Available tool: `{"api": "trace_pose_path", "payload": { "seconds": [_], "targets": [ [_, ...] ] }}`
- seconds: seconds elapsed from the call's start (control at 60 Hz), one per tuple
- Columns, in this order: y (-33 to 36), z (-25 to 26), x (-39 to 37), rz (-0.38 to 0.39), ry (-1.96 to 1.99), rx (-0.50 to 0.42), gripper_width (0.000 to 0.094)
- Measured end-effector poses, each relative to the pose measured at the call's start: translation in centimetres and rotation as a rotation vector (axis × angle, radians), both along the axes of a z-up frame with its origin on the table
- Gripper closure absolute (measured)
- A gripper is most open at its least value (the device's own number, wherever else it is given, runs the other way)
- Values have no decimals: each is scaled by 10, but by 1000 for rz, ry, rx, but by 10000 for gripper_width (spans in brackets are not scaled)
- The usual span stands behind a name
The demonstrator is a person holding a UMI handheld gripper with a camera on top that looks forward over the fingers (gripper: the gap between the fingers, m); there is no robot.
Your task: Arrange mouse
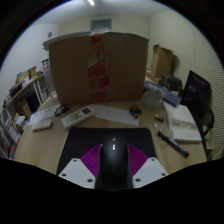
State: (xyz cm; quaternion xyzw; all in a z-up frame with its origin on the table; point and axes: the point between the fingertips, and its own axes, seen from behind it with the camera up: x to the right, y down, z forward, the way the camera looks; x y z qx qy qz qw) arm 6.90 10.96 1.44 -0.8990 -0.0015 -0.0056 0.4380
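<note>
Black computer mouse [113, 155], smooth and dome-backed with a narrow slot down its front, seen between the two fingers of a hand-held gripper [112, 166] on a dark square mouse mat [80, 140]. Magenta pads [90, 160] flanking the mouse's sides, white finger tips [78, 174] spread to either side; jaws at a middling width, close about the mouse, firm contact on both sides not clear from this view. Mouse resting on the mat, near its front edge, on a pale wood-grain desk [45, 145].

Beyond the mat, a large brown cardboard box [100, 65], standing upright against the white wall, plain and matte, with strips of red-and-white tape [96, 58] running down its face; printing on the tape too small to read. At the foot of the box, a flat white keyboard-like slab [77, 116] and a smaller white packet [42, 124], both lying flat on the desk. Right of the mat, a slim dark pen-shaped object [171, 145] lying at an angle, and past it a white booklet or paper stack [184, 126]. Farther right, a dark chair back [196, 90] with a reddish patch. Left of the desk, shelving [22, 92] crowded with boxes and papers, labels illegible.
</note>
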Motion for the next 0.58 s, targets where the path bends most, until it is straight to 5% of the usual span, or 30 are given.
{"api": "trace_pose_path", "payload": {
  "seconds": [0.167,0.267,0.35,0.583],
  "targets": [
    [2,-19,-8,33,-8,24,494],
    [-5,-21,-10,27,21,-47,396],
    [-20,-15,-14,22,41,-97,101],
    [-94,58,-31,-42,29,-63,129]
  ]
}}
